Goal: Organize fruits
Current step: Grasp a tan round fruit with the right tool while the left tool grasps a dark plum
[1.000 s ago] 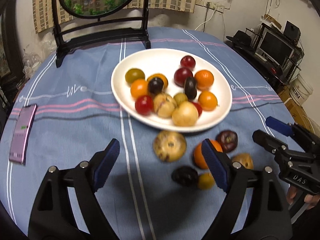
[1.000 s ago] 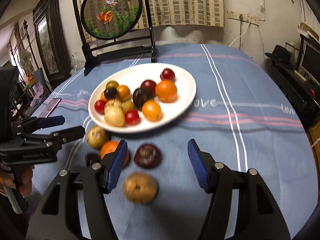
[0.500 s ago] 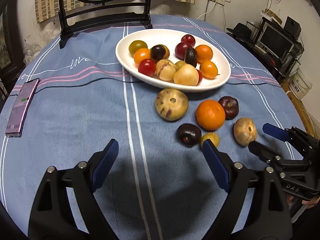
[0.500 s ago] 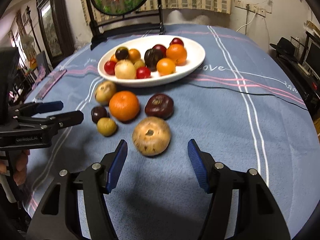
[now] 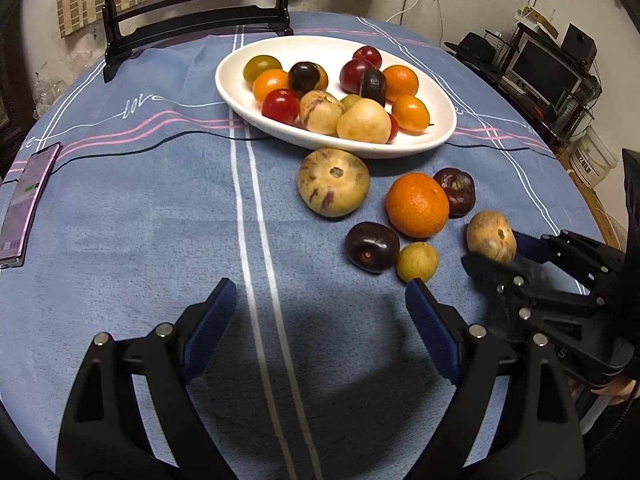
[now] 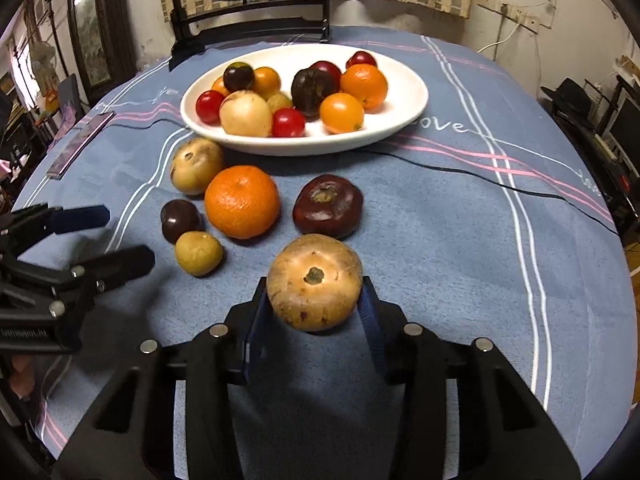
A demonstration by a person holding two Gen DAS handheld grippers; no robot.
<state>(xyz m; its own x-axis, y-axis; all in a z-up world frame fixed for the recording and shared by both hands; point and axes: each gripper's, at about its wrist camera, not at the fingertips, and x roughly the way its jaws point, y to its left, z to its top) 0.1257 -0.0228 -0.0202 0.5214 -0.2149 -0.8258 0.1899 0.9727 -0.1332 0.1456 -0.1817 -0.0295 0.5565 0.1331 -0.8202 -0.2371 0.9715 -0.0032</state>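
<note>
A white plate (image 5: 440,136) (image 6: 404,120) holds several fruits. Loose on the blue cloth in front of it lie a speckled melon (image 5: 333,187) (image 6: 196,165), an orange (image 5: 417,205) (image 6: 241,201), a dark red fruit (image 5: 456,191) (image 6: 328,205), a dark plum (image 5: 372,246) (image 6: 180,219) and a small yellow fruit (image 5: 417,261) (image 6: 199,253). My right gripper (image 6: 314,312) (image 5: 498,246) has its blue pads on both sides of a tan round fruit (image 6: 315,281) (image 5: 491,236). My left gripper (image 5: 320,328) (image 6: 116,236) is open and empty, short of the loose fruits.
A phone (image 5: 28,200) (image 6: 80,144) lies at the table's left edge. A black mirror stand (image 5: 192,20) (image 6: 248,20) stands behind the plate. A thin black cable (image 6: 500,184) runs across the cloth. Shelves with a monitor (image 5: 548,68) stand beyond the table's right side.
Both grippers dropped lower and closer to the loose fruits. My right gripper moved forward around the tan fruit and its jaws narrowed onto it. My left gripper stayed open.
</note>
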